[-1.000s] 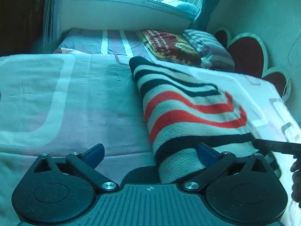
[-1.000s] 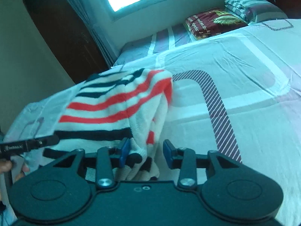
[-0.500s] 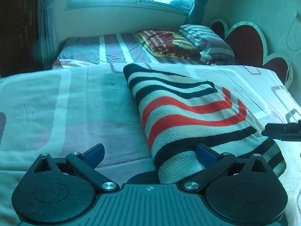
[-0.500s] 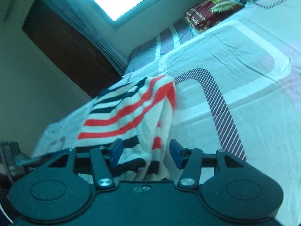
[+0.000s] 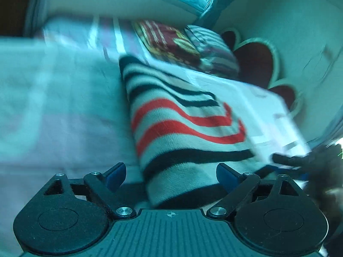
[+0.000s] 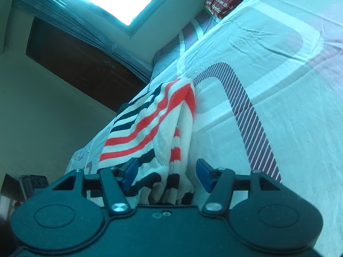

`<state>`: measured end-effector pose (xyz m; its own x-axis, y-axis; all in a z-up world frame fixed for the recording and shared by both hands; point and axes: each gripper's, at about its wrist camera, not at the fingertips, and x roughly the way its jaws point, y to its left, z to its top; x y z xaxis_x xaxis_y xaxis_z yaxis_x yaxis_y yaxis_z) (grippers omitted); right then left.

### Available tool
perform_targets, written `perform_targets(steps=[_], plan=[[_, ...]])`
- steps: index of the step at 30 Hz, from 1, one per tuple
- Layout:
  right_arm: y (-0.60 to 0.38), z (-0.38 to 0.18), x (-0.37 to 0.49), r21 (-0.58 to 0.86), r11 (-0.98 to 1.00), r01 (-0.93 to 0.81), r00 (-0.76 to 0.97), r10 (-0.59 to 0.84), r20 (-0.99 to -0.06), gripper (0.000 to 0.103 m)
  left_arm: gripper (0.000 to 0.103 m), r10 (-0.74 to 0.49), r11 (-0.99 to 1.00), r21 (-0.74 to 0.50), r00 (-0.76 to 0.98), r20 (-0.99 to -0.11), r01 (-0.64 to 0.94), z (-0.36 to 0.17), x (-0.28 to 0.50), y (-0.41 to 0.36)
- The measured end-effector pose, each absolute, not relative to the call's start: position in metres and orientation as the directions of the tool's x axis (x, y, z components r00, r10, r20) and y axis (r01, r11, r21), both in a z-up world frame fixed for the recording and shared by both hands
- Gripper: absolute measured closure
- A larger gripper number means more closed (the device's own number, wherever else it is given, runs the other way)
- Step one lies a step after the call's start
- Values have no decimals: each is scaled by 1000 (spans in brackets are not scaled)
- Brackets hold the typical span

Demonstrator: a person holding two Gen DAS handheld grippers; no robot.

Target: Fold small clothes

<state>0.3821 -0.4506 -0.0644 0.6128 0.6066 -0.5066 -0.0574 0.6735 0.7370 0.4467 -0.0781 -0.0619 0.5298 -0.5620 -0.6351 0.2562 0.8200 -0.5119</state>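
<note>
Left claw and right claw both released, straddling the folded striped garment on the bed.

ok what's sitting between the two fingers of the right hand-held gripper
In the right wrist view, the bunched near end of the striped knit garment lies between the open fingers of the right hand-held gripper, over the bedsheet.

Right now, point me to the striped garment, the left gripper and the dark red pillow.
striped garment (image 5: 184,126): left wrist view, on a red stripe.
left gripper (image 5: 170,174): left wrist view, midway between its blue fingertips.
dark red pillow (image 5: 169,40): left wrist view, on its top face.
</note>
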Motion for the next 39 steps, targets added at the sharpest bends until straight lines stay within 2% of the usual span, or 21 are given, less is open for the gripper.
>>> perform_targets(steps=[3, 7, 16, 19, 24, 26, 28, 34, 37, 39], plan=[[-452, -73, 391, 763, 644, -48, 583, 638, -503, 42, 26, -647, 739, -645, 473, -598, 194, -85, 456, -63], [-449, -86, 405, 781, 623, -37, 540, 670, -509, 41, 26, -704, 671, -722, 451, -549, 169, -102, 463, -57], [-427, -91, 434, 786, 611, -97, 484, 719, -499, 42, 26, -714, 672, -713, 431, -552, 200, -105, 486, -68], [-419, -90, 444, 787, 604, -123, 470, 734, -490, 43, 34, -701, 696, -686, 411, -583, 213, -100, 501, -73], [-406, -90, 458, 766, 621, -163, 464, 734, -496, 43, 34, -707, 695, -679, 396, -586, 236, -98, 514, -77], [-404, -89, 456, 752, 634, -179, 469, 727, -501, 47, 34, -721, 679, -694, 402, -565, 242, -101, 514, -75], [-403, -87, 455, 730, 659, -180, 481, 707, -519, 59, 37, -721, 677, -693, 415, -555, 248, -103, 512, -74], [-384, -75, 449, 614, 765, -193, 516, 612, -600, 64, 47, -632, 771, -574, 445, -635, 276, -87, 508, -93], [-375, -64, 444, 561, 805, -194, 531, 567, -630, 67, 53, -638, 764, -582, 456, -620, 278, -81, 505, -92], [-372, -56, 439, 551, 805, -220, 547, 569, -614, 69, 54, -653, 750, -597, 465, -598, 285, -76, 501, -89]])
